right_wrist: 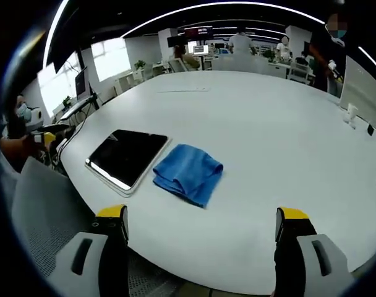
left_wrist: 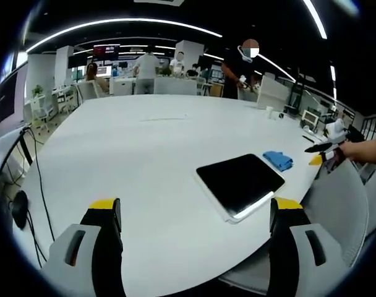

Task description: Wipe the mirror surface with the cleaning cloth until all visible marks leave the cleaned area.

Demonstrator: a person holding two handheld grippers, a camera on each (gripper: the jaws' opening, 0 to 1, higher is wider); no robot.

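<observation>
Left gripper view is showing one white table [left_wrist: 145, 161] carrying one dark rectangular mirror [left_wrist: 240, 182] and one blue cleaning cloth [left_wrist: 278, 160]. The mirror is lying flat near the table's near edge, with a pale rim showing along its front side. The cloth is sitting bunched just beside the mirror's far corner, apart from it. The left gripper [left_wrist: 197, 247] is hovering at the near edge with its two yellow-tipped jaws standing wide apart and nothing between them. The right gripper [left_wrist: 327, 148] is entering from the right, held in a person's hand past the table's edge; whether its jaws are apart cannot be told from here. One grey chair back [left_wrist: 342, 198] is standing against the table's edge below it.

Right gripper view is presenting the same single mirror [right_wrist: 127, 156] and single cloth [right_wrist: 188, 172] side by side near the table's [right_wrist: 268, 136] near edge, the cloth folded and lying just off the mirror's long side. The right gripper [right_wrist: 200, 247] is holding its two jaws spread wide, gripping nothing. Several people are standing at the far end of the room.
</observation>
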